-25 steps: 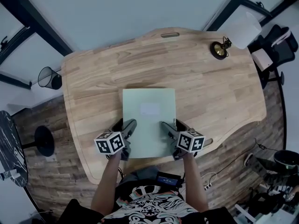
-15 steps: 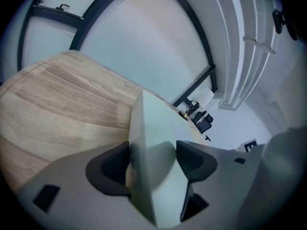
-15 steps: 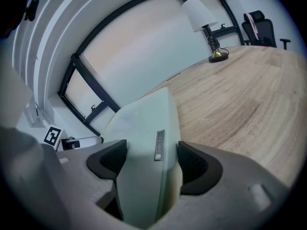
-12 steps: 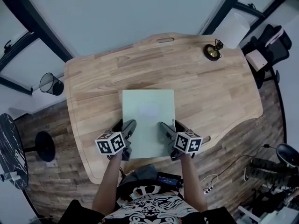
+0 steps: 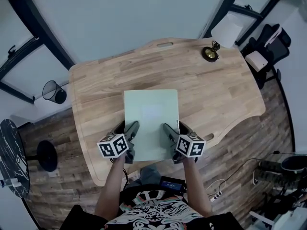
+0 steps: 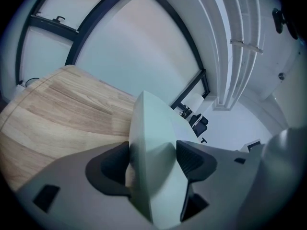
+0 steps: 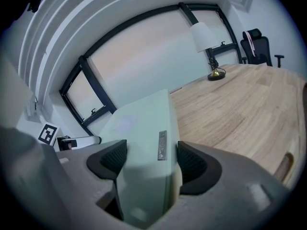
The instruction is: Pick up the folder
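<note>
Firmly, left claw [image 5: 127, 127] and right claw [image 5: 173, 126] each clamp the pale-green folder [image 5: 151, 110] edges.

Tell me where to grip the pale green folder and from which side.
Grip the folder by both long edges near its close end, coming from the person's side. It is thin, wide and flat; one hold would likely let it droop. The left gripper and right gripper are shut there.

Open tabletop [image 5: 218, 95] lies left, right and beyond the folder [image 5: 151, 116]; 1 obstacle, a lamp [image 5: 209, 54], stands at the far right corner, well apart
</note>
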Demonstrator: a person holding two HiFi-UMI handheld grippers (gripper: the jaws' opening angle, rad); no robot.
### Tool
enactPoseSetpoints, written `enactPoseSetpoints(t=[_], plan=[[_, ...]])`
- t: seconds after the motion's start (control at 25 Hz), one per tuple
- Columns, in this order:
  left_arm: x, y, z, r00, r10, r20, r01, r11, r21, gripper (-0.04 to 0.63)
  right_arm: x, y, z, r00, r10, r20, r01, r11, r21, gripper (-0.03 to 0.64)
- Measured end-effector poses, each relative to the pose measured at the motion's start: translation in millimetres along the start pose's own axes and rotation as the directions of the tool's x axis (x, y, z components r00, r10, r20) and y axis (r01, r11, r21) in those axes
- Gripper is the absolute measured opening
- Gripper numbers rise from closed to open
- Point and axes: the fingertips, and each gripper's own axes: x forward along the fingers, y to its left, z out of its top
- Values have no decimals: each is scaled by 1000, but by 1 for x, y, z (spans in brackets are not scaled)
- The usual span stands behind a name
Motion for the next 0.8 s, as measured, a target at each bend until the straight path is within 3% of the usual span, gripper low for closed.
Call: enactPoseSetpoints(t=[0.8], plan=[[-73, -35, 26, 991, -45, 127, 35, 996, 80, 295, -55, 61, 16, 992, 37, 124, -27, 996, -82, 327]])
